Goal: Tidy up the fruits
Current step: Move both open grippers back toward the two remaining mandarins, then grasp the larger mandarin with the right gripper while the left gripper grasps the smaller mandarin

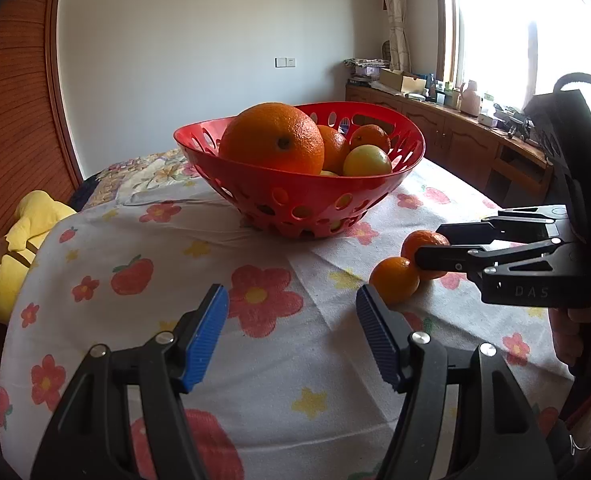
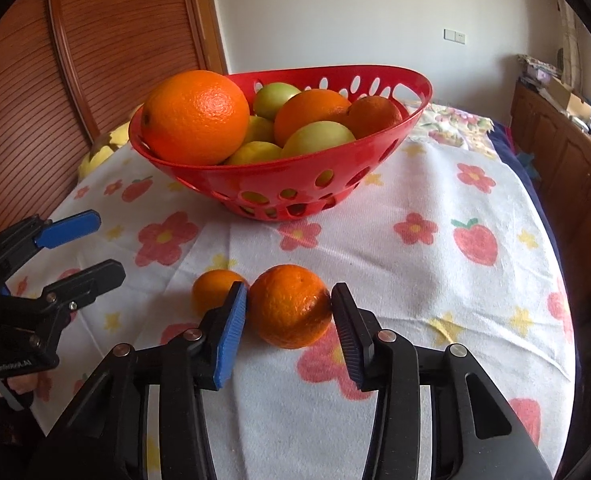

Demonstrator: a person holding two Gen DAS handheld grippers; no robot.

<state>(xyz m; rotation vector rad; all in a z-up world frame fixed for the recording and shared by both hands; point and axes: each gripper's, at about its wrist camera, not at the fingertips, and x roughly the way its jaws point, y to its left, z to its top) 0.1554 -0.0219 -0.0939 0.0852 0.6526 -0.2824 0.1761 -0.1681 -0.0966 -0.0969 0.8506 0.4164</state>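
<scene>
A red perforated basket (image 1: 295, 196) (image 2: 335, 168) holds a big orange (image 1: 272, 138) (image 2: 195, 118), smaller oranges and yellow-green fruits. Two mandarins lie on the cloth in front of it. My right gripper (image 2: 289, 306) (image 1: 427, 250) has its pads against both sides of the larger mandarin (image 2: 289, 306) (image 1: 421, 242), which rests on the cloth. The smaller mandarin (image 2: 213, 288) (image 1: 393, 280) touches it on the left. My left gripper (image 1: 291, 304) (image 2: 95, 244) is open and empty, hovering over the cloth left of the mandarins.
The table carries a white cloth with red flowers and strawberries (image 1: 135, 240) (image 2: 475, 240). A yellow soft toy (image 1: 19, 240) lies at its left edge by a wooden slatted door (image 2: 75, 60). A cluttered wooden cabinet (image 1: 475, 136) runs under the window.
</scene>
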